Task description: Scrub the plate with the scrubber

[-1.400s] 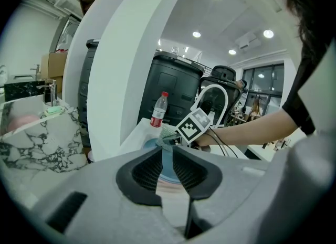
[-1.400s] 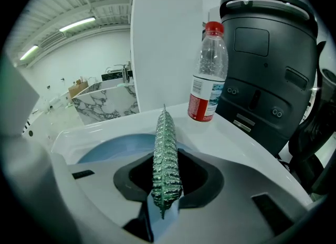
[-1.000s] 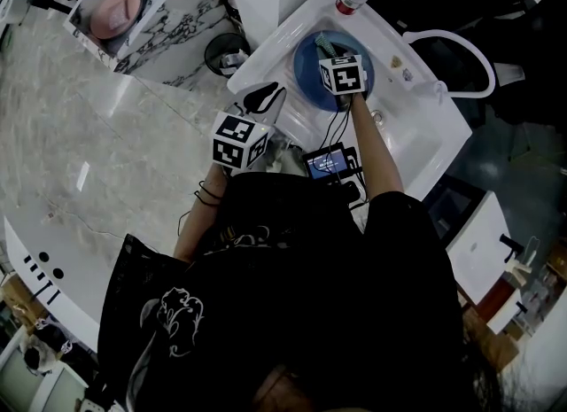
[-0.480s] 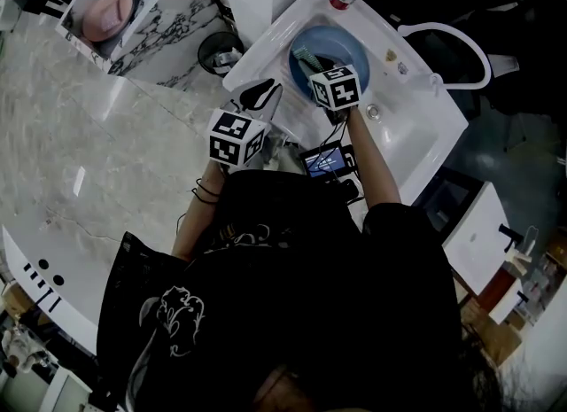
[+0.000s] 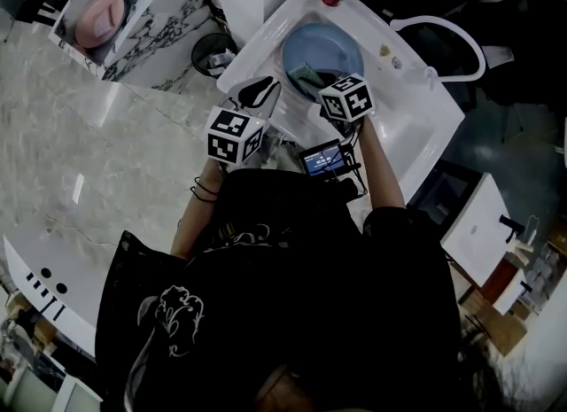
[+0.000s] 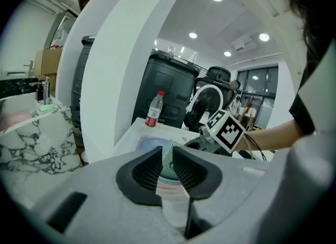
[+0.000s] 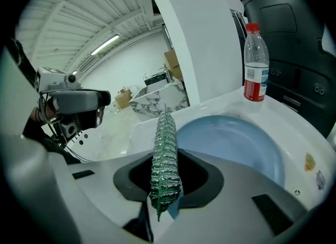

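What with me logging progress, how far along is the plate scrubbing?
Done: the scrubber is clamped in the right gripper. In hand: it sits at the near edge of the blue plate in the sink; contact is unclear. Left: probably most scrubbing; no suds show. The left gripper hangs slightly open, empty.
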Tool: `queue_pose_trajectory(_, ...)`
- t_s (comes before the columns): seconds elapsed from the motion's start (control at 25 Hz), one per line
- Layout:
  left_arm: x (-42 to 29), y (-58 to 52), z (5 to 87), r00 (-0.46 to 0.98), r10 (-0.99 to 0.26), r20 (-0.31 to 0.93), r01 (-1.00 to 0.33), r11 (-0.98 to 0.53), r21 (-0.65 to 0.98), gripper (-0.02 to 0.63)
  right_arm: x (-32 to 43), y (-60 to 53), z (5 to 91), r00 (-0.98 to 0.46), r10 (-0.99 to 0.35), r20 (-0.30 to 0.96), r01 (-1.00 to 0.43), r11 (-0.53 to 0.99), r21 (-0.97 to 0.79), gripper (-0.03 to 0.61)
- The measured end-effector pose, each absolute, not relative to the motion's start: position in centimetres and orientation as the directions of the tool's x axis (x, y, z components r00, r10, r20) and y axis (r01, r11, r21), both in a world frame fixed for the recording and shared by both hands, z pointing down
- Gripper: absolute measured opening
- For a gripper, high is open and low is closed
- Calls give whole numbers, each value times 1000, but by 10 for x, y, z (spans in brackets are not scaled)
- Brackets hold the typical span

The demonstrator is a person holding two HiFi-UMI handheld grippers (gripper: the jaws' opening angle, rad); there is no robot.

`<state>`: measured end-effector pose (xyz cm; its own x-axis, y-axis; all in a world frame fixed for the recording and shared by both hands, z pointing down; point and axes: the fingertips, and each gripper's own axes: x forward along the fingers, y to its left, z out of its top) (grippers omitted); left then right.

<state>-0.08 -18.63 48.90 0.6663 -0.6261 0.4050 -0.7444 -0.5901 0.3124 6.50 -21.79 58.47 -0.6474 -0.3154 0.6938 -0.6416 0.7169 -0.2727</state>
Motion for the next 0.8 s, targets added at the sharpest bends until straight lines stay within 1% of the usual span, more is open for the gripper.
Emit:
queue_pose_trajectory(0.16, 7, -190, 488, 675, -617, 403, -736, -601, 312, 61, 67, -217, 586, -646, -302, 701, -623, 739, -256, 91)
queue_pose_trajectory(0.36, 21, -189, 487, 696, -597, 399, -716, -622, 318, 61, 83, -238, 576, -621, -393, 678, -669, 717, -197, 89)
queue_pose_trajectory(0.8, 40, -190, 495, 705, -569, 423, -704, -631, 326, 61, 164, -324, 575, -406, -602, 687, -788, 611, 70, 89)
